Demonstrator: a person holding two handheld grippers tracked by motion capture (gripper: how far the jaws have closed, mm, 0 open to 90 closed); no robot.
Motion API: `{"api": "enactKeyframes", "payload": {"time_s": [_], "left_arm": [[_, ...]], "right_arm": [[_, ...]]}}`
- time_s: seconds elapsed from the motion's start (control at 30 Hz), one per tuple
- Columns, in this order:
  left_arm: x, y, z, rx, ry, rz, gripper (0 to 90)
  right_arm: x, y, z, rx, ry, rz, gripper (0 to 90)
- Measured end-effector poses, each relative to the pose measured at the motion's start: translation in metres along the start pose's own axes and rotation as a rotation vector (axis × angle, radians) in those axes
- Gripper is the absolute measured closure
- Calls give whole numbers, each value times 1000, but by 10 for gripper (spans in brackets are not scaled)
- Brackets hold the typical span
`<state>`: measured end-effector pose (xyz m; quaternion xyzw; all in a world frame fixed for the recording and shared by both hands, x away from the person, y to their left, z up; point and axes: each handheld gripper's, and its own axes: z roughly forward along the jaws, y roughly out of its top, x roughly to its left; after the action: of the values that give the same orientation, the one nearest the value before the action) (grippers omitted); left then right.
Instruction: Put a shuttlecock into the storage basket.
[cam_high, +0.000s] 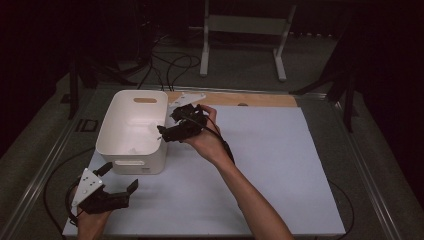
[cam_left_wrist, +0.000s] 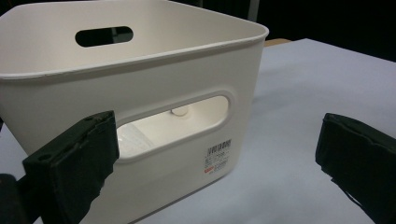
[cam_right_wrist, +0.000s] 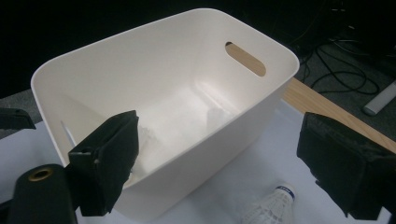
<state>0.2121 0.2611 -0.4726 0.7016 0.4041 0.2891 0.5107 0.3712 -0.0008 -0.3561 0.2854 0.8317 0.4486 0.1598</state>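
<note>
A white plastic bin (cam_high: 112, 137) with handle slots stands on the left of the pale sheet. My right gripper (cam_high: 169, 123) hovers at the bin's right rim, jaws open with nothing gripped; in the right gripper view its gripper (cam_right_wrist: 224, 163) looks down into the bin (cam_right_wrist: 93, 74). Pale white objects (cam_right_wrist: 215, 114) lie on the bin's floor, their shape hard to make out. A white shuttlecock (cam_right_wrist: 271, 207) lies on the sheet just outside the bin. My left gripper (cam_high: 119, 177) rests open near the bin's front; the left gripper view shows its gripper (cam_left_wrist: 215, 158) facing the bin's labelled wall (cam_left_wrist: 187, 70).
A pale sheet (cam_high: 280, 165) covers the table, with a wooden strip (cam_high: 260, 99) along its far edge. Cables (cam_high: 172, 65) and a white stand (cam_high: 245, 30) lie on the floor beyond. Metal rails (cam_high: 372, 185) border the table. The room around is dark.
</note>
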Motion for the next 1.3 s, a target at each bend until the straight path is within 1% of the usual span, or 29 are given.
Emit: {"api": "enactKeyframes", "payload": {"time_s": [0.27,0.63,0.87,1.2,1.3], "left_arm": [[0,0,0,-1,0,-1,0],[0,0,0,-1,0,-3,0],[0,0,0,1,-1,1,0],[-1,0,2,1,-3,1,0],[-1,0,2,2,-3,0,0]], "right_arm": [[-7,-5,-2,11,-2,7,124],[-14,-11,-4,-1,-1,20,125],[-16,-14,-5,1,2,28,126],[-20,-19,-5,7,-16,42,134],[-22,-20,-6,8,-15,45,135]]}}
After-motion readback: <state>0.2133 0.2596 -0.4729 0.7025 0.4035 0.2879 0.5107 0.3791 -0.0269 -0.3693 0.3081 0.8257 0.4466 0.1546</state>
